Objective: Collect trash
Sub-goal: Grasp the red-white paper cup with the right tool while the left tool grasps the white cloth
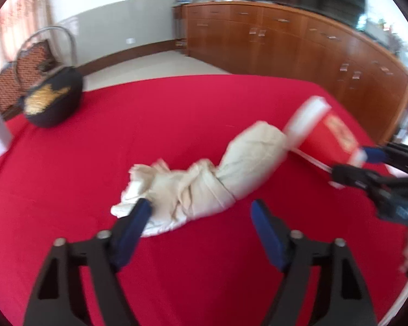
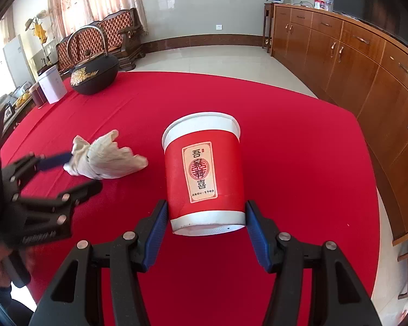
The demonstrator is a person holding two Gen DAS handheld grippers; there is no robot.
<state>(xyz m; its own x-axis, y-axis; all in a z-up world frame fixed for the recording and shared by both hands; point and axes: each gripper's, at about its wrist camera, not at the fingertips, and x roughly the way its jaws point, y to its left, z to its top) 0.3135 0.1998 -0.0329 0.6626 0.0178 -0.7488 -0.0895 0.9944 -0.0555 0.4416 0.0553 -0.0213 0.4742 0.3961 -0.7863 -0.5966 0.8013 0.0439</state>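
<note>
A crumpled cream paper wad (image 1: pixel 193 187) lies on the red tablecloth (image 1: pixel 149 125). My left gripper (image 1: pixel 201 212) is open around its near end, one pad touching the paper, the other apart from it. My right gripper (image 2: pixel 206 214) is shut on the base of a red and white paper cup (image 2: pixel 204 174), tilted with its mouth pointing away. In the left wrist view the cup (image 1: pixel 326 138) is held with its mouth right at the wad's far end. The right wrist view shows the wad (image 2: pixel 106 160) left of the cup and the left gripper (image 2: pixel 68 171) at it.
A black iron teapot (image 2: pixel 93 74) with a gold pattern stands at the table's far left, a white box (image 2: pixel 51 84) beside it. Wooden cabinets (image 2: pixel 367 76) run along the right. A wooden sofa (image 2: pixel 103 40) stands beyond the table.
</note>
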